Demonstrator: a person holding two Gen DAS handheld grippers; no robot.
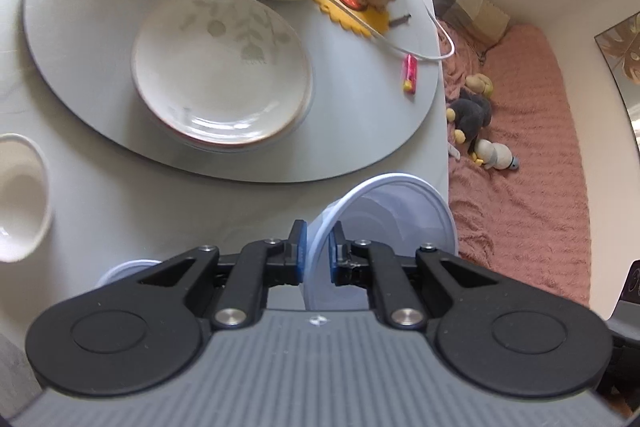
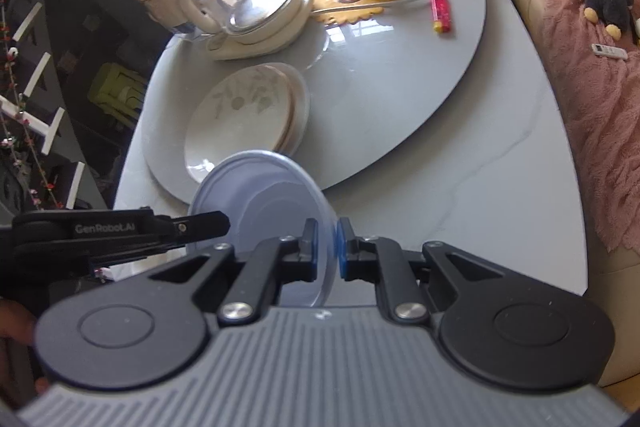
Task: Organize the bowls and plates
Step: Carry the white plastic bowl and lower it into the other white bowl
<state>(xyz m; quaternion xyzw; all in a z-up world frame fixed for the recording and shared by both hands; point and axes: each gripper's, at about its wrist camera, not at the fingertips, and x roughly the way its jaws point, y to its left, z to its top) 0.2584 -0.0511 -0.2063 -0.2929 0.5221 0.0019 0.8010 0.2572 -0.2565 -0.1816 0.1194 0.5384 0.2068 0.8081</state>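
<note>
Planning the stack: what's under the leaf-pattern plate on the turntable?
Under the leaf-pattern plate at least one more plate rim shows, on the turntable. The count is hidden.

Right gripper (image 2: 326,251) pinches blue bowl (image 2: 260,187) (tilted).

one readable mark

"genrobot.ai" stood in pale letters on the black side of the left gripper (image 2: 208,223), seen from the right wrist view.
</note>
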